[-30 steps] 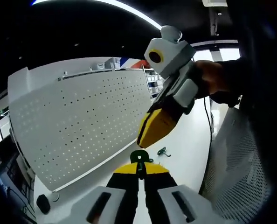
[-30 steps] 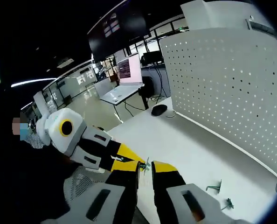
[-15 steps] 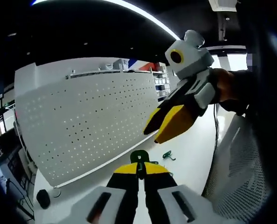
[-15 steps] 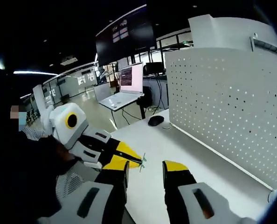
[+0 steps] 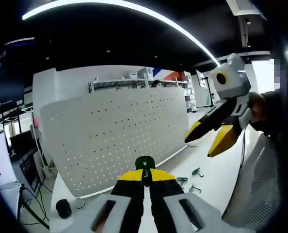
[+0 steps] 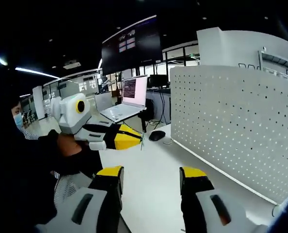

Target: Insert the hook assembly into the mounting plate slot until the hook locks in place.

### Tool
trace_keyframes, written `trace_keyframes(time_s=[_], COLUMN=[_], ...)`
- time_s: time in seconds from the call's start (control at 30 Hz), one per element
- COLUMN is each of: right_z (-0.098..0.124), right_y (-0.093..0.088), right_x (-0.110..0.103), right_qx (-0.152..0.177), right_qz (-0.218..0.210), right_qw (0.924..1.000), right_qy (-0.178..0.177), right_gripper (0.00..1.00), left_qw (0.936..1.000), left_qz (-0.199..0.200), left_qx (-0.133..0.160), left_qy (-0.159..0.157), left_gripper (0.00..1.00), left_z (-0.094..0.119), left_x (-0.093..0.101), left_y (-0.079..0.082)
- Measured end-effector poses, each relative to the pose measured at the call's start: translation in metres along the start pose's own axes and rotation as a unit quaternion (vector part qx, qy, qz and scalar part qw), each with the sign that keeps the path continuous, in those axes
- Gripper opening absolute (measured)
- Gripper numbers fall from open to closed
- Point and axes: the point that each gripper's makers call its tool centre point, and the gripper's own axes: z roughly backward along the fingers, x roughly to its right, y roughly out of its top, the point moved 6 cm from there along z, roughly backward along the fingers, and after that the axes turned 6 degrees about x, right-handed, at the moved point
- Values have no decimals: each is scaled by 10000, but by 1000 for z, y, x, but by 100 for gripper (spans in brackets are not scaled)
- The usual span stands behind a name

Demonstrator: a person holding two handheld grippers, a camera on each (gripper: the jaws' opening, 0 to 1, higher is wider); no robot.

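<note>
My left gripper [image 5: 144, 174] is shut on a small green hook [image 5: 144, 162] that sticks up between its yellow tips. Behind it the white perforated mounting plate [image 5: 110, 131] stands upright on the table. My right gripper [image 5: 200, 147] hangs at the right, off the hook, with its jaws apart. In the right gripper view my right gripper [image 6: 152, 177] is open with nothing between the jaws. The left gripper [image 6: 136, 140] is at the left there, with the thin hook [image 6: 142, 141] at its tip. The mounting plate [image 6: 236, 131] fills the right side.
Three loose green hooks [image 5: 183, 180] lie on the white table [image 5: 212, 179] near the plate's foot. A black mouse [image 6: 157, 135] and an open laptop [image 6: 124, 104] sit beyond the plate's far end. A person's hand [image 6: 69, 150] holds the left gripper.
My right gripper has opened wide and drawn away from the left gripper's tip. The left gripper still holds the hook. Both views have swung, showing more of the plate.
</note>
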Motion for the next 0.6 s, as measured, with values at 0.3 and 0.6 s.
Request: trace_keyframes(time_s=[0.3, 0.6], right_z=[9, 15], right_y=[6, 13], right_x=[9, 12], right_qx=[209, 449], right_qz=[142, 298], right_qw=[9993, 9973], right_qy=[-275, -490], right_gripper=[59, 66], left_qw=[9989, 9971], left_qz=[-98, -181], left_qx=[74, 57], left_qy=[451, 733], left_gripper=[3, 3], left_z=[-8, -17], left_x=[-35, -56], left_y=[15, 21])
